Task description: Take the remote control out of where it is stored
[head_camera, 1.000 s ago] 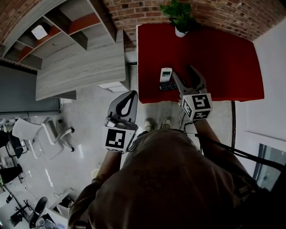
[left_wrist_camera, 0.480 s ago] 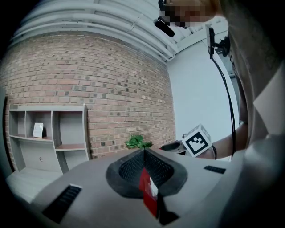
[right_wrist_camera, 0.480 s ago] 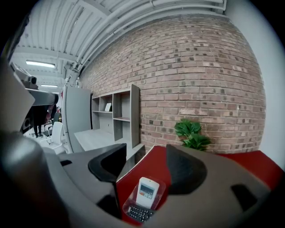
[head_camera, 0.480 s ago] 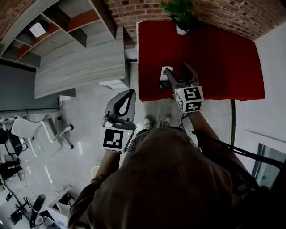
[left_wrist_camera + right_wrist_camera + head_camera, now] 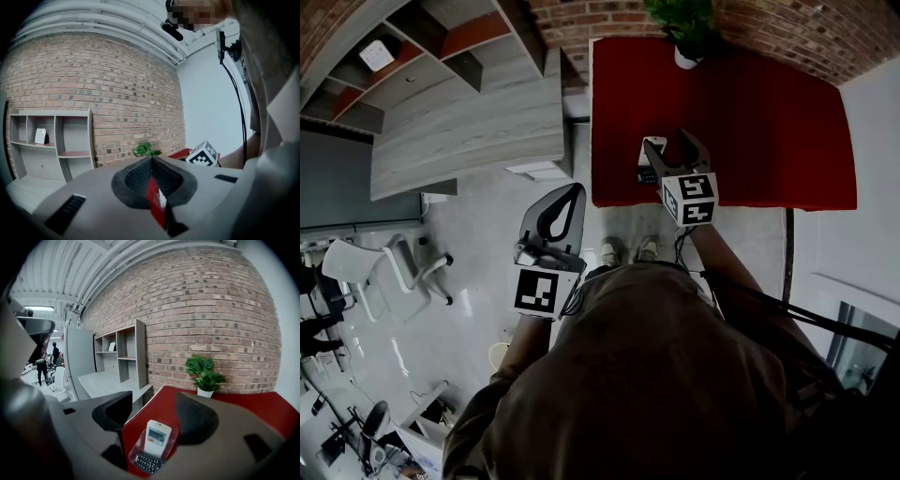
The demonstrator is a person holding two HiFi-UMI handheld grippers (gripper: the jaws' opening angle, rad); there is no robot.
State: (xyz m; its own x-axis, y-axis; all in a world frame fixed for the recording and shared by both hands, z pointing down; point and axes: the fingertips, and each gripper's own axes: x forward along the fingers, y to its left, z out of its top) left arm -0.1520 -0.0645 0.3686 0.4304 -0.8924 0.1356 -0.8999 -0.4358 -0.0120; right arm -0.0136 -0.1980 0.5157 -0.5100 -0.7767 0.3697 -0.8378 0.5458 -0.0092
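A white remote control (image 5: 157, 438) with a small screen stands tilted in a clear holder (image 5: 139, 452) near the front edge of the red table (image 5: 769, 112). Below it in the holder is a dark keypad (image 5: 147, 464). My right gripper (image 5: 157, 417) is open and its jaws have just been opening. The remote lies low between the two fingers, and the pads do not touch it. In the head view the right gripper (image 5: 671, 147) hangs over the remote (image 5: 647, 146). My left gripper (image 5: 563, 210) is shut and empty, held over the floor left of the table.
A potted plant (image 5: 686, 28) stands at the table's far edge by the brick wall. A grey desk (image 5: 469, 131) and shelf unit (image 5: 412, 56) lie to the left. The person's shoes (image 5: 623, 251) are at the table's front edge. White chairs (image 5: 384, 272) are at far left.
The right gripper has moved forward and down towards the remote, and its fingers now flank it. The left gripper has stayed where it was.
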